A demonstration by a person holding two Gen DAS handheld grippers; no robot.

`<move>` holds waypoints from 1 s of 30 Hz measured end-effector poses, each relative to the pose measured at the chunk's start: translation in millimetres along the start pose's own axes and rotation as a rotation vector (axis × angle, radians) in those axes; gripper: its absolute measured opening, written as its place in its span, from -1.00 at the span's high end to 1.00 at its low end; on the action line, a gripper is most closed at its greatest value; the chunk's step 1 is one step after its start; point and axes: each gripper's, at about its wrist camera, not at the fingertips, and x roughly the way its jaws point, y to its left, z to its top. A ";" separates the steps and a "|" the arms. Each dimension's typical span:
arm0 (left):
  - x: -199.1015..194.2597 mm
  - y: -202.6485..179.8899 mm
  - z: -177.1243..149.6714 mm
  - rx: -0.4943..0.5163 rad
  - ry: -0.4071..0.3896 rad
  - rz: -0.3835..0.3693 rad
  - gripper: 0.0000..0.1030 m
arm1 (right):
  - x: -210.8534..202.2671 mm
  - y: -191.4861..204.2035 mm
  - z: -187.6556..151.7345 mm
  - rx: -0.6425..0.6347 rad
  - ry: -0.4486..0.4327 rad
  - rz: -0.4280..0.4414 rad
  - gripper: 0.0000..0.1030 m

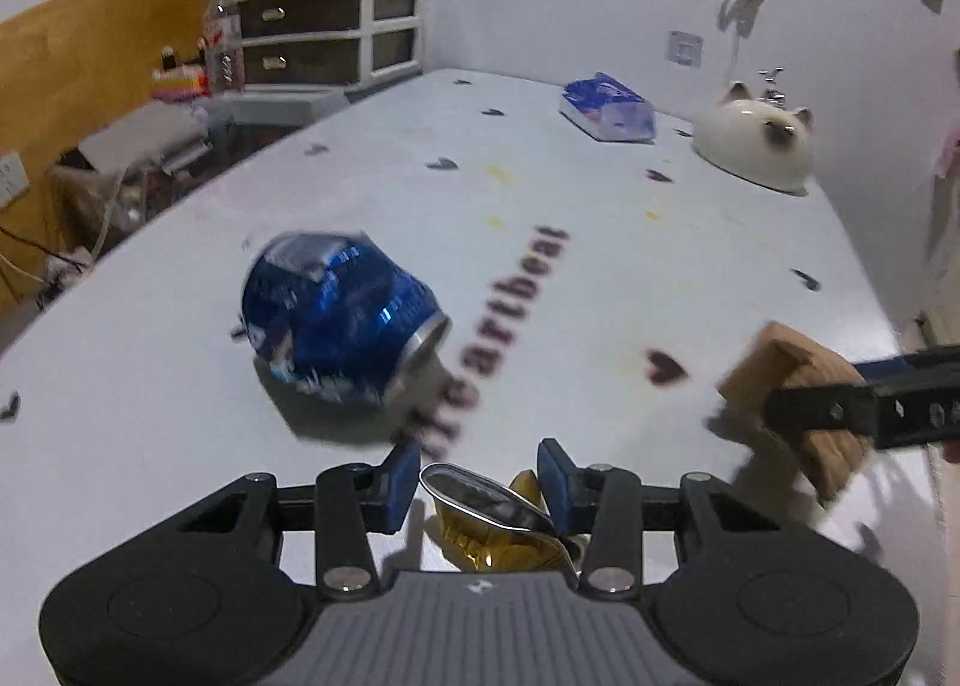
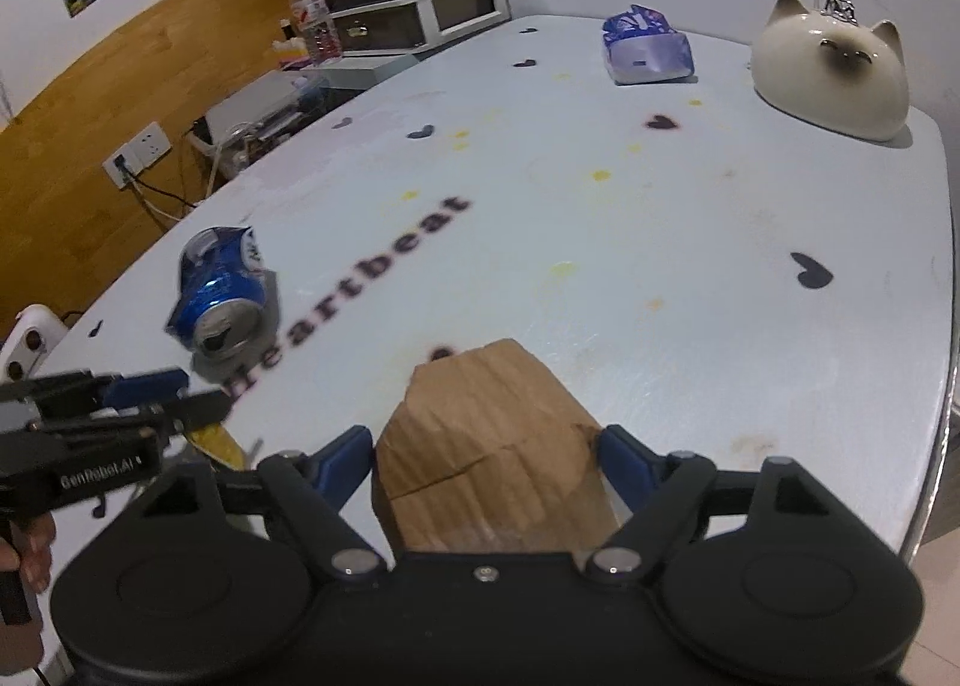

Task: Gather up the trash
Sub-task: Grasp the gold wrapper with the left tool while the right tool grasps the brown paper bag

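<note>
Cardboard piece (image 2: 480, 446) between right gripper (image 2: 483, 455) fingers (image 2: 624, 455).

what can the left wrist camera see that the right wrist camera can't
Only the left wrist view shows the crushed gold can's silver rim between the left tongs, which are not visibly shut on it. Only the right wrist view shows the white wall socket. Both show the crushed blue can, the brown cardboard piece clamped in the right tongs, and the white cat-shaped ceramic dome.
</note>
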 end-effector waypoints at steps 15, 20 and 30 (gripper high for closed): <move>-27.4 -13.3 -53.0 0.024 0.230 0.039 -0.45 | -14.8 13.9 -29.6 -0.059 0.059 -0.058 -0.87; -44.2 -11.4 -65.4 -0.047 0.249 0.029 -0.58 | -19.3 -2.2 -36.7 0.082 0.087 -0.098 -0.98; -39.5 -25.2 -63.4 -0.122 0.241 0.058 -0.12 | -12.6 -23.8 -41.9 0.582 0.078 -0.074 -1.00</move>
